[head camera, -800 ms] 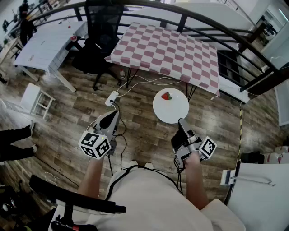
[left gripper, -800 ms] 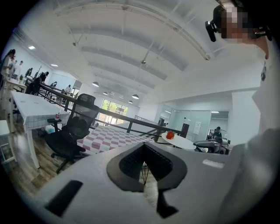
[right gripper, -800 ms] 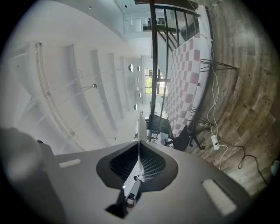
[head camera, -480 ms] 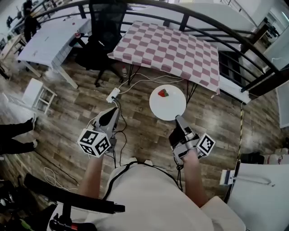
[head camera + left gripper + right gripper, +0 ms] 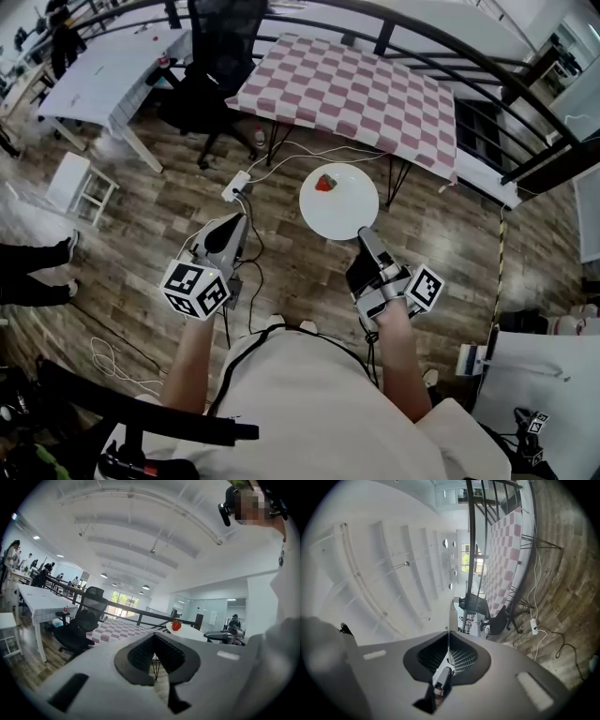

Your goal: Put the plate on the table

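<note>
– In front of the checkered table (image 5: 356, 89), what is new?

– The white plate (image 5: 347, 214) is a bit further out now. A moment ago it was closer to the person's body. Now its far edge is near the table's front edge.

– So is it on the table yet?

– No. It is up in the air over the wood floor (image 5: 281, 272), just short of the cloth. I think the carry is well along, but the plate must go further forward before it can be set down.

– Who holds it?

– The right gripper (image 5: 366, 239). Its tongs are pinched tight on the near rim of the plate. In the right gripper view the rim is a thin white line between them.

– And the left gripper (image 5: 228, 234)?

– Its tongs are together, with nothing in them. It hangs off to the side, well apart from the plate.

– Which way does the plate point?

– It is round, so it has no long side. It lies flat, face up, and sticks out from the tongs toward the table. A red fruit (image 5: 325, 182) sits on the far part, so I think it should stay level.
</note>
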`<state>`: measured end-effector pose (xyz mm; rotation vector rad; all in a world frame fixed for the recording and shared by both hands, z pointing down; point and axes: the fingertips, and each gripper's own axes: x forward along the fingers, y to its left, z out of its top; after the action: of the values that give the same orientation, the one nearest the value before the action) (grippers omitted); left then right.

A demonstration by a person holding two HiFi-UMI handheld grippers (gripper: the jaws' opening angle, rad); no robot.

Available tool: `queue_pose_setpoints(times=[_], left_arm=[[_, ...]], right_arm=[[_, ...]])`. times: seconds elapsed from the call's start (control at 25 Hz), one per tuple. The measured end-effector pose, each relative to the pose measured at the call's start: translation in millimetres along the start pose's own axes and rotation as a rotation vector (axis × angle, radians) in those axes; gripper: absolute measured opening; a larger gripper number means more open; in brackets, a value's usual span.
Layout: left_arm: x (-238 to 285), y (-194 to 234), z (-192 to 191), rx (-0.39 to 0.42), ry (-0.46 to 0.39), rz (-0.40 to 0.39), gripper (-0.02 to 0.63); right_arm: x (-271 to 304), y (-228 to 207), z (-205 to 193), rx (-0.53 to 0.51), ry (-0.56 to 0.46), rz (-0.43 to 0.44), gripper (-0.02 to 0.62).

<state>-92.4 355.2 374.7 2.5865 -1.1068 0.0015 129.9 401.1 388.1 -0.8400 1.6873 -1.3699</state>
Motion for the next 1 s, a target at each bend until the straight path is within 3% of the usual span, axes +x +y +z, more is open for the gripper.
queue_pose_setpoints(times=[0.68,1.0], left_arm=[[-41.7,31.8,-5.7,0.008,0.006,-0.001,0.006],[-70.2,59.4,-14.9,-0.055,-0.011,0.03,0.005]], right_arm=[[20.2,-6.6,-45.5,0.021,-0.013,-0.001,0.018],[31.9,-10.3,-71.2,0.019,0.005,-0.005,0.018]])
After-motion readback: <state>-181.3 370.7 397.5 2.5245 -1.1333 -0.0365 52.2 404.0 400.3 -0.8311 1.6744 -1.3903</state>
